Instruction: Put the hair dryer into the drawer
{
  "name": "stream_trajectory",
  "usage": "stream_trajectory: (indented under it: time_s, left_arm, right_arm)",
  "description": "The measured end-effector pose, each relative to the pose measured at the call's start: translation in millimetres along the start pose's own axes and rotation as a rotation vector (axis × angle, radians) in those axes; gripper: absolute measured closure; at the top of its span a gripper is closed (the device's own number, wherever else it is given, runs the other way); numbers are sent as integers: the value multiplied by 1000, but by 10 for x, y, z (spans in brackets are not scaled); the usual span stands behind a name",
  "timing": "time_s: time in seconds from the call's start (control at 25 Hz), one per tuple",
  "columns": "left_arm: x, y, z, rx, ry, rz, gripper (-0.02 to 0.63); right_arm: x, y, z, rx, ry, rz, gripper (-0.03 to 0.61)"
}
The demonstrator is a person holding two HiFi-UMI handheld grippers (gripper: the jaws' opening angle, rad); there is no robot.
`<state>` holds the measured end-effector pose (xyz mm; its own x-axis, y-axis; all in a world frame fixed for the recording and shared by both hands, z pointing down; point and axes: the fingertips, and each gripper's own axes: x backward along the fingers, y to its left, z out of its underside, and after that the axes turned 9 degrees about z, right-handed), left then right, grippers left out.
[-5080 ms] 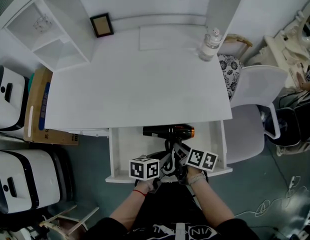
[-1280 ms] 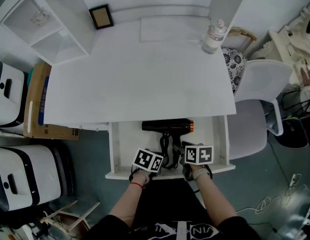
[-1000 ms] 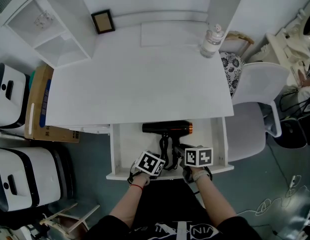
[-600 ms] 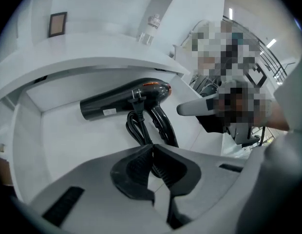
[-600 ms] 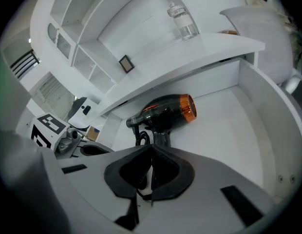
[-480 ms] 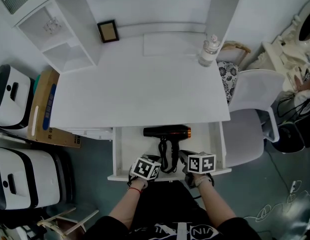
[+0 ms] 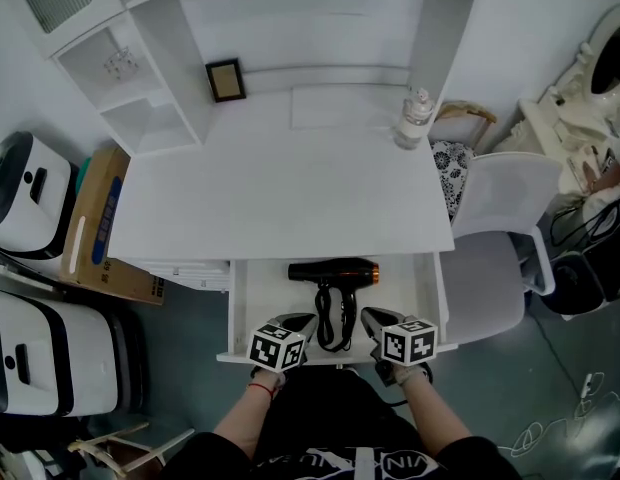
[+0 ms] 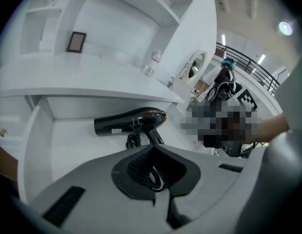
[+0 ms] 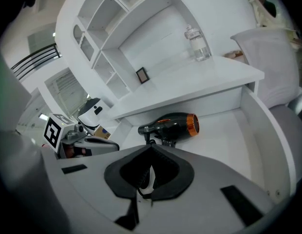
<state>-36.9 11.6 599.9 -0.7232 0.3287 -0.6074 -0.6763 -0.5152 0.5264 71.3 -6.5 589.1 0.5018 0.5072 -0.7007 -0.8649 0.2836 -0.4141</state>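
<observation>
Head view: I see the hair dryer (image 7: 335, 270) lying in the open drawer (image 7: 258, 298).
Left gripper (image 7: 296, 322): jaws together, empty.
Right gripper (image 7: 372, 318): jaws together, empty.

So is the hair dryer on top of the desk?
No, the hair dryer lies inside the open drawer, below the white desk top.

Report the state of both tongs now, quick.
Left tongs: closed, holding nothing.
Right tongs: closed, holding nothing.
The hair dryer lies in the open drawer, clear of both.
</observation>
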Motion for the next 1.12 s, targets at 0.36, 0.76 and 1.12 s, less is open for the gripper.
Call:
stream_trajectory:
  time_s: [0.36, 0.76, 1.12]
  left_arm:
    - [522, -133, -383, -87, -257, -46, 609]
    - [1035, -329, -737, -142, -489, -94, 609]
    - [1404, -461, -953, -177, -612, -127, 609]
  right_arm:
    - [404, 162, -219, 103, -149, -47, 575]
    - [748, 375, -445, 182, -284, -81, 575]
    - [1046, 544, -718, 227, -387, -89, 575]
